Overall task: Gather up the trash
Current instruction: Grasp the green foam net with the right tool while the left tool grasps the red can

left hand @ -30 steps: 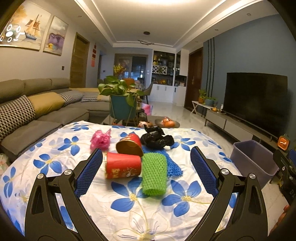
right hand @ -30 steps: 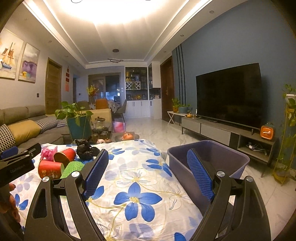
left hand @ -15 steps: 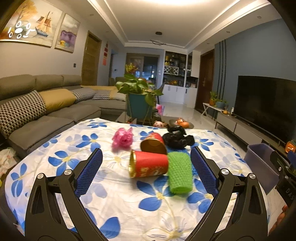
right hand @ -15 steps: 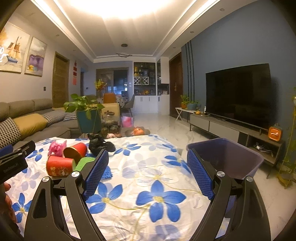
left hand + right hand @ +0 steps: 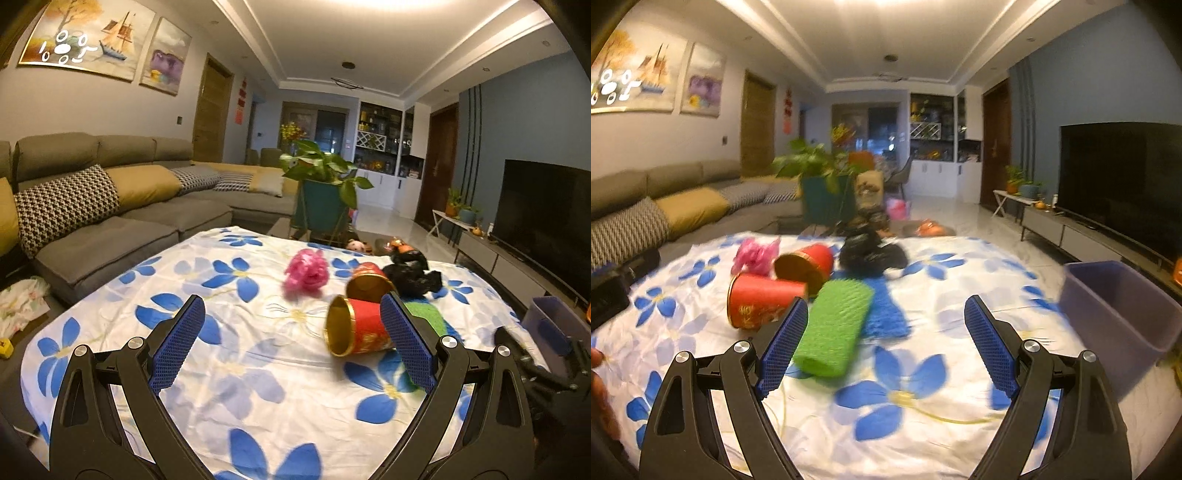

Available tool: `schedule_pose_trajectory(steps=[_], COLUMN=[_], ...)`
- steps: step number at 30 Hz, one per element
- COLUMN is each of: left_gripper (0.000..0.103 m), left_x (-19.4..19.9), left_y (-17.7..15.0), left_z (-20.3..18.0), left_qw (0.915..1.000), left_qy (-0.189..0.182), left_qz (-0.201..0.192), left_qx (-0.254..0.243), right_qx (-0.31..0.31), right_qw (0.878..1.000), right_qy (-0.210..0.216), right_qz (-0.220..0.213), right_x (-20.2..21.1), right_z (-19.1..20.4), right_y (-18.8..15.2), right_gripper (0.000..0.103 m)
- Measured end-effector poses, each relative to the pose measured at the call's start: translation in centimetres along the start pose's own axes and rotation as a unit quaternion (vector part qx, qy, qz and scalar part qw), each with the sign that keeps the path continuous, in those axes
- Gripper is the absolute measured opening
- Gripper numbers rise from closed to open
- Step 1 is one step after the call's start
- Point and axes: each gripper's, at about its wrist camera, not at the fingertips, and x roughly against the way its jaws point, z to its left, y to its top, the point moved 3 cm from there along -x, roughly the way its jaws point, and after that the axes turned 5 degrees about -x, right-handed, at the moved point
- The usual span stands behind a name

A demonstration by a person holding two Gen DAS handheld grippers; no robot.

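Trash lies on a floral tablecloth (image 5: 229, 369): two red cups on their sides (image 5: 356, 326) (image 5: 369, 282), a pink crumpled bag (image 5: 306, 275), a black bag (image 5: 412, 275), a green mesh roll (image 5: 833, 326) on a blue cloth (image 5: 886, 314). A purple bin (image 5: 1123, 306) stands off the table's right edge. My left gripper (image 5: 291, 343) is open and empty, left of the nearer cup. My right gripper (image 5: 886, 343) is open and empty; its left finger is beside the green roll.
A grey sofa (image 5: 110, 221) with cushions runs along the left. A potted plant (image 5: 325, 192) stands beyond the table. A TV (image 5: 1123, 181) on a low console lines the right wall. White crumpled material (image 5: 20, 302) lies on the floor at left.
Both gripper views have swung left. The trash now sits right of centre in the left view and left of centre in the right view. Both grippers stayed open.
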Motion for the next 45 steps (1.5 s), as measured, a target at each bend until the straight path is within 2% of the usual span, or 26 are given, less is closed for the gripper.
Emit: schedule_pose_trajectory(steps=[4,11,14,16,18,22,29,35,41,43,45], left_gripper=[0.094,0.094,0.094,0.094,0.094,0.086,0.071,0.056,0.036,0.025,0.02], left_x=[-0.3,-1.2,-1.9,-2.3,-2.7,-3.9,-6.1,-8.4,-9.5,-9.8,-9.7], left_y=[0.1,0.5,0.4,0.3,0.1,-0.3,-1.0,-1.6,-2.4,-2.6,-2.7], left_z=[0.9,0.8,0.3,0.0,-0.3,-1.1,-2.4,-4.0,-5.3,-5.6,-5.8], left_qw=[1.0,0.9997,0.9992,0.9987,0.9984,0.996,0.9906,0.9816,0.9701,0.9668,0.964], left_qy=[0.007,-0.014,-0.035,-0.05,-0.055,-0.085,-0.123,-0.163,-0.204,-0.215,-0.226], left_qz=[-0.003,-0.011,-0.007,-0.002,0.0,0.02,0.055,0.095,0.123,0.13,0.131], left_qx=[-0.005,-0.016,-0.015,-0.013,-0.017,-0.016,-0.025,-0.032,-0.046,-0.05,-0.052], right_qx=[0.008,0.02,0.019,0.017,0.016,0.008,0.009,-0.005,-0.018,-0.02,-0.02], right_qw=[0.999,0.995,0.993,0.992,0.991,0.99,0.996,0.998,0.998,0.998,0.998], right_qy=[0.018,0.018,0.023,0.028,0.037,0.051,0.04,0.022,0.016,0.016,0.016], right_qz=[0.037,0.094,0.111,0.121,0.131,0.129,0.081,0.055,0.051,0.049,0.05], right_x=[-2.5,-5.7,-6.4,-6.8,-7.1,-6.9,-3.9,-1.9,-1.0,-0.9,-0.8], right_z=[1.5,2.5,2.5,2.6,2.6,2.4,0.8,-1.5,-2.7,-3.0,-3.2], right_y=[-0.6,-1.7,-2.1,-2.4,-2.6,-2.6,-1.9,-1.5,-1.7,-1.7,-1.8], right_gripper=[0.084,0.071,0.061,0.05,0.033,0.018,0.016,0.016,0.016,0.016,0.016])
